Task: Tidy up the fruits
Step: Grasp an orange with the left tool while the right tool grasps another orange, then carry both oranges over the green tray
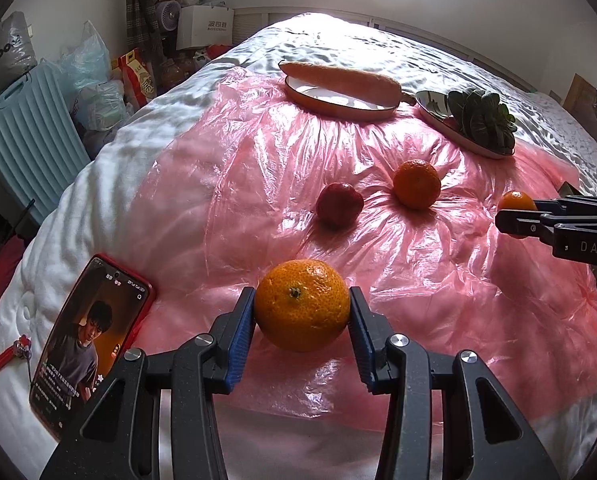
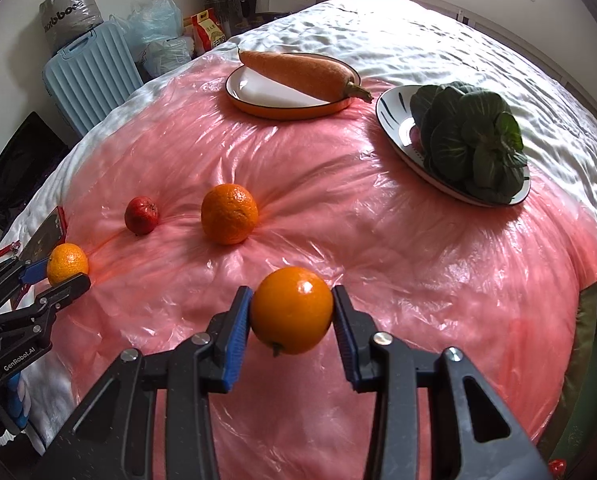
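Left gripper (image 1: 302, 306) has its blue pads pinching a stem-up orange (image 1: 301, 305) at lower centre of the left wrist view. In the right wrist view that same pair shows at the left edge, fruit clamped between the fingers. Right gripper (image 2: 292, 312) is clamped on a smooth orange (image 2: 292, 310), lower centre of its own view, stem pointing down. From the left wrist view it sits at the right edge, mostly hidden by the fingers.

Two fruits lie loose on the pink plastic sheet (image 2: 338, 220): a third orange (image 2: 229, 213) mid-frame and a small red fruit (image 2: 141, 215) just left of it, apart, not touching.

Upper part of the right wrist view: a carrot (image 2: 298, 74) lies across an orange-rimmed plate (image 2: 258, 110); right of it, a leafy green (image 2: 470, 136) sits on a striped plate (image 2: 394, 116). The plates are near each other, but apart.

A phone in a red case (image 1: 86, 340) lies screen-up at lower left of the left wrist view, on the white bedding (image 1: 110, 184).
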Available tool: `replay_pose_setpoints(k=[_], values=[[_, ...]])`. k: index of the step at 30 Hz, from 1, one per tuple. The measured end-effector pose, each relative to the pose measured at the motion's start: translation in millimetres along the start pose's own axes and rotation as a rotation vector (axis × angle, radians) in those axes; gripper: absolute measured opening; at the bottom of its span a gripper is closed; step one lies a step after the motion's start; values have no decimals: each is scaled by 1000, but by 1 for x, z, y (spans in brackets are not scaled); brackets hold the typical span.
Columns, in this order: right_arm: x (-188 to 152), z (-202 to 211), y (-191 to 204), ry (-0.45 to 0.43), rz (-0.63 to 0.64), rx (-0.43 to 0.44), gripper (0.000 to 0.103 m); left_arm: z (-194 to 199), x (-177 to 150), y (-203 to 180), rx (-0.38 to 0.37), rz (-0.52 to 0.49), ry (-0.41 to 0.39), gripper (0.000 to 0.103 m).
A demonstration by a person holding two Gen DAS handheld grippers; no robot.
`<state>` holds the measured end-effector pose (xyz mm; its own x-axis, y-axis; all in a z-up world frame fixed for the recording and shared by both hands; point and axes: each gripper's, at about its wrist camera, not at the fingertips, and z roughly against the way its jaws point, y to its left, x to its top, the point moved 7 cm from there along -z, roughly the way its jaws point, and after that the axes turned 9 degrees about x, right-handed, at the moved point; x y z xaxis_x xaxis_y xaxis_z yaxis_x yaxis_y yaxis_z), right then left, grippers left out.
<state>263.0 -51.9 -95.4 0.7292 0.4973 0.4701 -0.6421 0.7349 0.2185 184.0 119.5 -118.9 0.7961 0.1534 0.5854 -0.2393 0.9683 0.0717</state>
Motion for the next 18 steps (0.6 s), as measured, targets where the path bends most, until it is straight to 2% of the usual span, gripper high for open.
replay_pose_setpoints(k=[9, 18], values=[[-44, 32, 13, 35, -51, 33, 43, 26, -13, -30, -76, -89, -4, 39], [-92, 68, 9, 74, -105, 36, 43, 59, -30, -92, -208, -227, 0, 39]])
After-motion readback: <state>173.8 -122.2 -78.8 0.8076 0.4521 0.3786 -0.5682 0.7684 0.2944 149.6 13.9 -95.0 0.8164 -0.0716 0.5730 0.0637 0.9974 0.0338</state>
